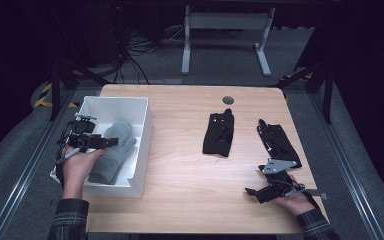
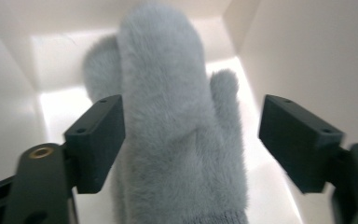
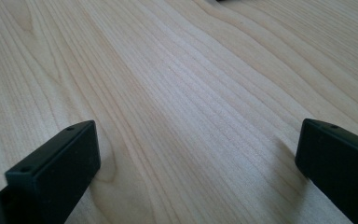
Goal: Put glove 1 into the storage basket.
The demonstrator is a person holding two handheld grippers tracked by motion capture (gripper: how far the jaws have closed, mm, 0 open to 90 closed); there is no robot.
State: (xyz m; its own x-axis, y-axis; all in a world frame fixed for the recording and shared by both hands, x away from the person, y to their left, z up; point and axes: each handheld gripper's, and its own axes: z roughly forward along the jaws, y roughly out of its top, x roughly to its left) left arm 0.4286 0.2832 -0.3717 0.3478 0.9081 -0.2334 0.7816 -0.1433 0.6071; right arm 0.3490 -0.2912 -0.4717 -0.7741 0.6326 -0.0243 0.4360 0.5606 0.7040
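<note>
Wooden table (image 1: 190, 170) on grey floor (image 1: 220, 55) held white box (image 1: 142, 145), two black gloves (image 1: 219, 134); left gripper (image 2: 191, 140) gaped around grey mitten (image 2: 177, 126), right gripper (image 3: 198, 172) gaped empty.

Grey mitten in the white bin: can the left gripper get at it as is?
Probably yes. The left gripper is open, its jaws either side of the grey mitten inside the white bin, with nothing between them.
</note>
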